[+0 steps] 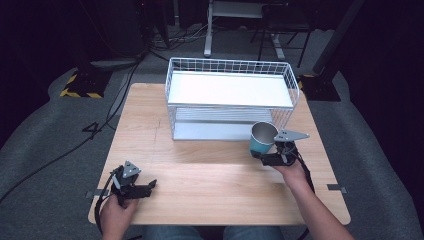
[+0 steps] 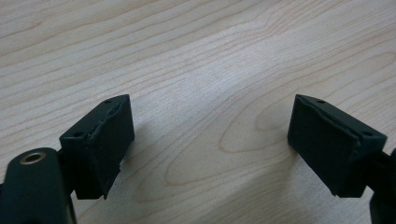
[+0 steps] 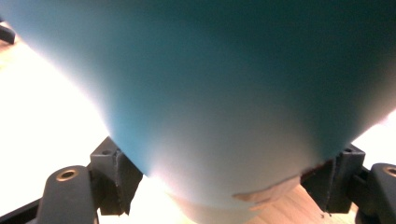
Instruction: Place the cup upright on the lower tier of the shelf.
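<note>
Slippage worries me: my right gripper clamps the teal cup low near the table's right edge, left gripper spread empty.

Wooden table bearing white wire rack

My right gripper holds a teal cup before the wire rack; left gripper rests near the table edge
</note>
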`<action>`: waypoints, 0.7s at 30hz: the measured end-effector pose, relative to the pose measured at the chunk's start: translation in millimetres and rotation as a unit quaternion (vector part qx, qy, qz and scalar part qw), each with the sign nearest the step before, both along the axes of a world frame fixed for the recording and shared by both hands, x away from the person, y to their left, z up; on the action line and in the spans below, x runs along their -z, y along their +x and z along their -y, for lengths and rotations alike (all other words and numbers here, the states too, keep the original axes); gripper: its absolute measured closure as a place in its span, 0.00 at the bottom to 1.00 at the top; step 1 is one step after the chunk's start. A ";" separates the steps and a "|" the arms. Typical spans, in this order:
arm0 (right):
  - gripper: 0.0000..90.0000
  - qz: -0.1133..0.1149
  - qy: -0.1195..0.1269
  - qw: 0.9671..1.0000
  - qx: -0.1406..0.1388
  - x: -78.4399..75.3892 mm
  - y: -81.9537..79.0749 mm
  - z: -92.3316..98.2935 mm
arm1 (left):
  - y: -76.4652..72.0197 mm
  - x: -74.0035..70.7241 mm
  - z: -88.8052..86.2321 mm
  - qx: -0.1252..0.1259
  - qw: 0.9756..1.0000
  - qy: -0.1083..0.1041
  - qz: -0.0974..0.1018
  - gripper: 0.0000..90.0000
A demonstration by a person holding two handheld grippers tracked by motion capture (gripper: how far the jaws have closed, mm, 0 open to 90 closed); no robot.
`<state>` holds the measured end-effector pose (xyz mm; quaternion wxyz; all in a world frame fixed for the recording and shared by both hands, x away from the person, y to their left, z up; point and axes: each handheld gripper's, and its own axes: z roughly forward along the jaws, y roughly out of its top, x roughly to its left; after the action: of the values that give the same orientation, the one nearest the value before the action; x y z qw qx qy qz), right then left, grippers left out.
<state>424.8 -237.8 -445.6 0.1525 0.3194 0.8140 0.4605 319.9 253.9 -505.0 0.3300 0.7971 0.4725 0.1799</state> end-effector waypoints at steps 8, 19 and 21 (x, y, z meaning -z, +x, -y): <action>0.27 0.001 0.000 1.000 -0.001 -1.4 17.6 -20.5 | -0.6 -0.2 0.2 0.000 1.000 0.001 -0.002 0.17; 0.27 0.003 0.000 1.000 -0.001 4.1 36.8 -45.3 | -0.5 -0.3 0.1 0.000 1.000 0.001 -0.002 0.17; 0.27 0.003 0.002 1.000 0.001 6.5 41.9 -51.7 | 0.0 -0.3 0.1 0.001 1.000 0.002 -0.001 0.17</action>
<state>466.7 -186.1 -452.1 0.1547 0.3189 0.8123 0.4631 319.8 253.9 -504.6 0.3282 0.7985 0.4716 0.1797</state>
